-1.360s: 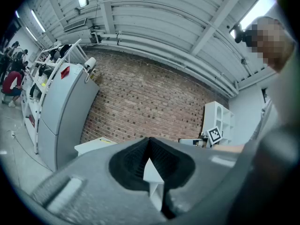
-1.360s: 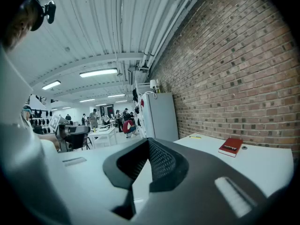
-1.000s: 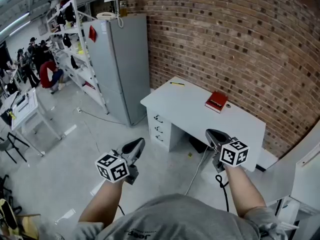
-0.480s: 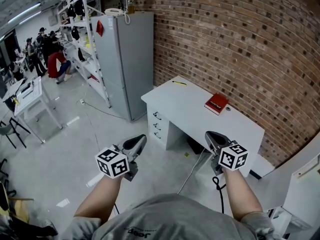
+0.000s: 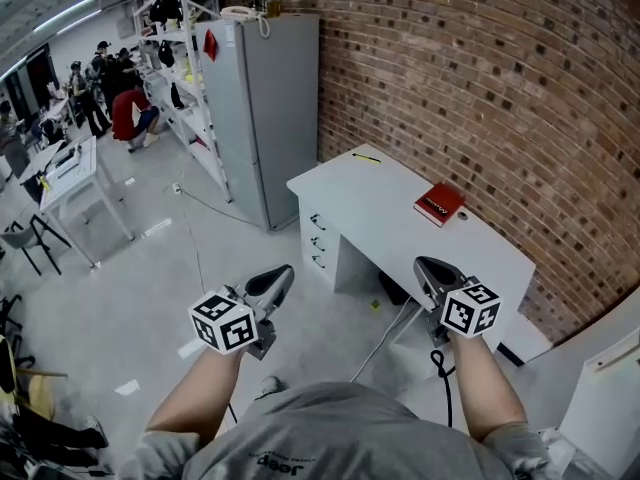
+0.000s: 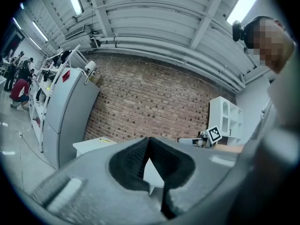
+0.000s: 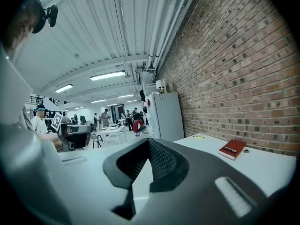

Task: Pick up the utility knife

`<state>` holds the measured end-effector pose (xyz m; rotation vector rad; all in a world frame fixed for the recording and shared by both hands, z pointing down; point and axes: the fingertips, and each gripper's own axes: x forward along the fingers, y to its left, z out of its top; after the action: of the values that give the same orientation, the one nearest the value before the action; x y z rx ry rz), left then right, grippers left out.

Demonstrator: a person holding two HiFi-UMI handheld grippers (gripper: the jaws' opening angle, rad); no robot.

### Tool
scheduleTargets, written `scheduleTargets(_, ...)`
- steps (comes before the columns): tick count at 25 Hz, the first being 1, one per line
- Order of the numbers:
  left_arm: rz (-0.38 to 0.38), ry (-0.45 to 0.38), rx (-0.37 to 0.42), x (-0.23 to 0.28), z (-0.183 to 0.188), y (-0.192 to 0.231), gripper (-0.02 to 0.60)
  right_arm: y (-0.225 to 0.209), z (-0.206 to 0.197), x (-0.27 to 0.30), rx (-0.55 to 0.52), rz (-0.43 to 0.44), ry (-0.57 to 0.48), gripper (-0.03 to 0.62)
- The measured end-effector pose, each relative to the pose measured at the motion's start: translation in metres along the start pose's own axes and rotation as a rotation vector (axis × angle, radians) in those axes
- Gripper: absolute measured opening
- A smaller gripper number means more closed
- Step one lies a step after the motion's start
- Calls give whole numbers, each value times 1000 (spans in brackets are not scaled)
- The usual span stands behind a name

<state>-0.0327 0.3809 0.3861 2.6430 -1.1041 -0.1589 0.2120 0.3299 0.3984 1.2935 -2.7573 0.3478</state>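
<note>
None of the task is done yet, as far as these pictures tell

In the head view the left gripper (image 5: 283, 273) and the right gripper (image 5: 425, 265) are held out over open floor. Both are well apart from the white desk (image 5: 400, 228) that stands against the brick wall (image 5: 480, 78). A thin yellow thing lies flat and untouched at the desk's far corner, and I take it to be the utility knife (image 5: 366, 157). It is well apart from the red book (image 5: 440, 204) by the wall and near the tall grey refrigerator (image 5: 265, 118)

In the left gripper view the jaws meet at their tips with nothing between them. The knife (image 6: 105, 140) is a small yellow streak on the desk top far ahead

In the right gripper view the jaws likewise stand closed and empty. The knife (image 7: 198, 136) lies at the desk's far end, beyond the book

Everything is left to do: closing the gap to the desk, opening one pair of jaws, setting them about the knife's body, gripping and lifting
</note>
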Motion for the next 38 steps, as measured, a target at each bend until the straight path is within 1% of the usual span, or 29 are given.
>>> scheduleTargets(4, 3, 0, -4, 13, 5, 20, -3, -11, 2, 19, 6, 3, 6, 9)
scheduleTargets(9, -56, 9, -6, 44, 7, 62, -3, -32, 6, 63, 1, -31, 5, 9)
scheduleTargets(12, -97, 9, -1, 64, 15, 106, -3, -44, 13, 106, -7, -60, -4, 9)
scheduleTargets(16, -153, 4, -14, 95, 39, 176, -3, -59, 30, 174, 14, -102, -25, 9)
scheduleTargets(18, -193, 20, -18, 112, 50, 208, -3, -65, 40, 210, 24, -122, -31, 9)
scheduleTargets(20, -223, 43, -4, 126, 61, 239, -3, -71, 50, 245, 27, -140, -34, 9)
scheduleTargets(23, -246, 60, 5, 144, 79, 287, -3, -80, 65, 292, 32, -164, -39, 9)
scheduleTargets(26, -268, 70, -4, 163, 93, 326, -3, -92, 75, 325, 42, -192, -43, 9)
scheduleTargets(31, -303, 83, -12, 196, 101, 366, -3, -115, 77, 358, 57, -232, -24, 9)
scheduleTargets(36, -309, 96, -22, 233, 102, 387, -3, -151, 75, 374, 75, -252, -7, 9)
scheduleTargets(38, -303, 101, -21, 250, 100, 392, -3, -169, 73, 381, 83, -245, -2, 9)
